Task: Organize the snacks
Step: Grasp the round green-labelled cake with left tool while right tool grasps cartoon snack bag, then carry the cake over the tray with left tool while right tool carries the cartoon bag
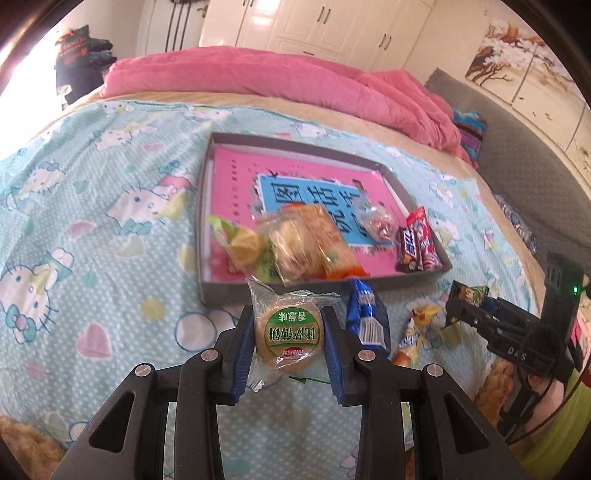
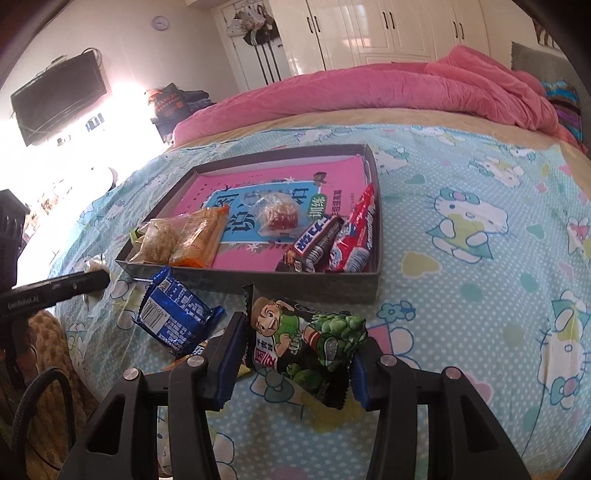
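My left gripper (image 1: pixel 289 323) is shut on a round biscuit packet with a green label (image 1: pixel 291 338), held just above the bed, short of the tray's near wall. The grey tray (image 1: pixel 325 291) lies on the bedsheet with a pink book and several snacks inside, chocolate bars (image 1: pixel 417 243) at its right corner. My right gripper (image 2: pixel 299 341) is shut on a black and green cartoon snack packet (image 2: pixel 310 336), in front of the tray (image 2: pixel 314 286). A blue packet (image 2: pixel 173 314) lies on the sheet between the two grippers, and a yellow packet (image 1: pixel 413 332) lies beside it.
A pink quilt (image 1: pixel 277 81) is bunched along the far side of the bed. A striped pillow (image 1: pixel 469 129) and grey headboard (image 1: pixel 535 166) are at the right. White wardrobes (image 2: pixel 388 29) stand behind. A brown fluffy rug (image 2: pixel 48 339) lies below the bed's left edge.
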`<action>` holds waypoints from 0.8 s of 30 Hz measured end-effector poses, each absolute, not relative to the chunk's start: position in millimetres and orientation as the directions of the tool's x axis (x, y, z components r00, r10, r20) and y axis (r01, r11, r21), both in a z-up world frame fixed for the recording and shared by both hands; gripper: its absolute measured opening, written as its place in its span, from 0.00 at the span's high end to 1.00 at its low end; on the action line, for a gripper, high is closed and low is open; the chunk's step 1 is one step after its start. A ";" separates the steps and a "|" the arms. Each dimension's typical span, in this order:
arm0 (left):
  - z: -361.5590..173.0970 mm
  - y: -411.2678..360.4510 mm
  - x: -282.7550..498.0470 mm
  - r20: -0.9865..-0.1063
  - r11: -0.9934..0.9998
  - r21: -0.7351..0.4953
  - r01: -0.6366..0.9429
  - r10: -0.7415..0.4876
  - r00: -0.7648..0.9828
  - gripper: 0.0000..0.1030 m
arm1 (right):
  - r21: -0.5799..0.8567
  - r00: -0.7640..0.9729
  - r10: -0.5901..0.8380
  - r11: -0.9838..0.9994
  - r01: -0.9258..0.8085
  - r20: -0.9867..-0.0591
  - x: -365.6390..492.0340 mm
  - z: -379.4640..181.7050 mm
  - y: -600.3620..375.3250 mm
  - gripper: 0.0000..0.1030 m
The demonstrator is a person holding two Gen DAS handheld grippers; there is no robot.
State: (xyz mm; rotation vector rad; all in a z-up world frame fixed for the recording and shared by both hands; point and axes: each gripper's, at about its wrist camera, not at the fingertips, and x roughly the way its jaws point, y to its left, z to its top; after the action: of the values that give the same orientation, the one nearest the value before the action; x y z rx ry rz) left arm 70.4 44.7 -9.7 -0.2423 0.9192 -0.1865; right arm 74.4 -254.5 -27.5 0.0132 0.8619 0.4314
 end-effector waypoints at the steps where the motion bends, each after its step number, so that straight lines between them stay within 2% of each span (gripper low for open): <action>1: -8.9 46.4 71.2 -0.759 0.957 -0.284 0.053 -0.258 0.598 0.65 | 0.172 0.576 0.370 0.914 -0.368 -0.729 73.8 -26.4 -252.7 0.52; 24: -6.4 50.9 89.2 -0.727 0.962 -0.265 0.065 -0.243 0.642 0.65 | 0.189 0.606 0.408 0.900 -0.392 -0.683 80.9 -18.3 -251.6 0.52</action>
State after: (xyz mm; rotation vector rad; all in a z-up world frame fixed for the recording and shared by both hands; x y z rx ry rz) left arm 89.2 50.9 -6.4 -0.2228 0.8578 -0.1775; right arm 80.9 -251.6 -18.3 0.0212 0.7946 0.4624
